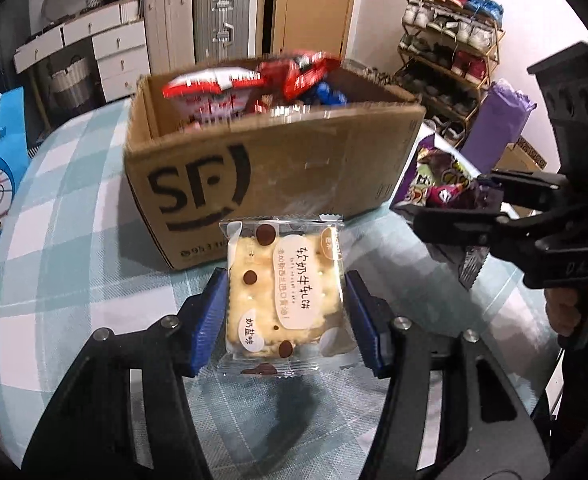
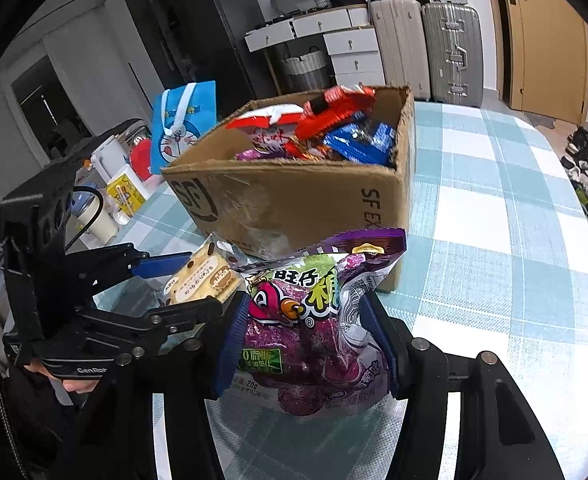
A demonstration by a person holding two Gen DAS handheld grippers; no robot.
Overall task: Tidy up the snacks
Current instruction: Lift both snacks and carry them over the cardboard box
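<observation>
**Both grippers loaded, short of box**

Left wrist view: left gripper (image 1: 286, 312) clamped on cracker pack (image 1: 284, 292), held above checked cloth (image 1: 74, 240). Box (image 1: 278, 168) at 12 o'clock, heaped with snacks (image 1: 254, 84). Right gripper (image 1: 449, 216) at 2 o'clock.

Right wrist view: right gripper (image 2: 305, 336) clenched on purple candy bag (image 2: 305, 320). Box (image 2: 294, 196) at 12 o'clock; left gripper (image 2: 190, 280) with cracker pack (image 2: 198, 280) at 9 o'clock.

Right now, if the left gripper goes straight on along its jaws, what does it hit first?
Probably the near wall of the cardboard box, met first by the cracker packet that the left gripper holds; depth is unclear.
</observation>
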